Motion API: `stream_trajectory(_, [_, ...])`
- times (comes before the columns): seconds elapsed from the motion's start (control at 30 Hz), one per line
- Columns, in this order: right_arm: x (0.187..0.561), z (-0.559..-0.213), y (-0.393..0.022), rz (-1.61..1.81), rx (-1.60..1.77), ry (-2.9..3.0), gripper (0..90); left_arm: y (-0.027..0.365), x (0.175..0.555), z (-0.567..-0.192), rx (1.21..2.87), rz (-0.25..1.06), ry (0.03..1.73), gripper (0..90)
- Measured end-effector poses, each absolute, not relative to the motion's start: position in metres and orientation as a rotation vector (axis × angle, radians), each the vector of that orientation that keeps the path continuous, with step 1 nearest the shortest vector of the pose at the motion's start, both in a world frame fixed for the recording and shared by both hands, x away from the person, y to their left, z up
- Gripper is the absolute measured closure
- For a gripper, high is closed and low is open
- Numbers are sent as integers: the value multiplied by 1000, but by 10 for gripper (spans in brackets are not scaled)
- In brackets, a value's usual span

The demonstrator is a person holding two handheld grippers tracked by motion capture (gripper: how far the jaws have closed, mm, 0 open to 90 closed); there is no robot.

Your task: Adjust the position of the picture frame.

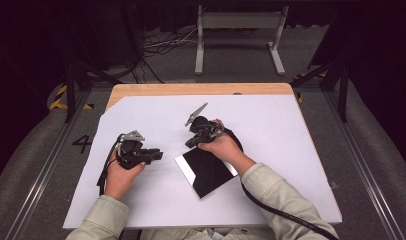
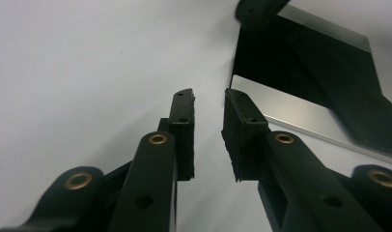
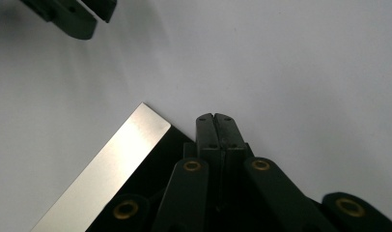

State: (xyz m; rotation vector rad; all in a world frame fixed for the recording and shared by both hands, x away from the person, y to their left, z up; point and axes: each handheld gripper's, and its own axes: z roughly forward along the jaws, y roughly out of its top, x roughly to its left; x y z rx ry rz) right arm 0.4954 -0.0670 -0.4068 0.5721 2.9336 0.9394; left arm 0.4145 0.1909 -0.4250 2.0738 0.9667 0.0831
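High view: a person sits at a table covered by a white sheet [image 1: 271, 150], a gripper in each hand. A black square panel with a bright silver edge [image 1: 207, 170] lies flat on the sheet near the front, turned cornerwise. The left gripper [image 1: 153, 154] rests to the panel's left, jaws pointing at it but apart from it. The right gripper [image 1: 192, 142] sits at the panel's far corner, and whether its tips touch the panel is hard to tell from here.

Left gripper view: the left gripper [image 2: 208, 108] has its jaws parted by a narrow gap, nothing between them, and the panel [image 2: 300, 63] lies just ahead to the right, its silver strip facing the jaws.

Right gripper view: the right gripper [image 3: 215, 121] has its jaws pressed together on nothing, tips over the white sheet just past the panel [image 3: 107, 164].

The step in hand looks like the approach to lifting the flat panel. The next move probably calls for the closed right tips to steady or tip one edge while the left jaws slide around the silver edge and pinch it.
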Motion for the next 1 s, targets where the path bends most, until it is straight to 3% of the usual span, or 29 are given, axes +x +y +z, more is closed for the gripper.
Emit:
stream_trajectory(0.5, [451,-382,-143,1066,644,2770,900,172,425,-432,2072,66,961,900])
stream_trajectory(0.63, [444,-377,-173,1137,726,2721,900,161,431,-438,2061,66,954,900])
stream_trajectory(1.0, [420,-380,-207,1160,771,2682,900,147,435,-448,2113,57,942,900])
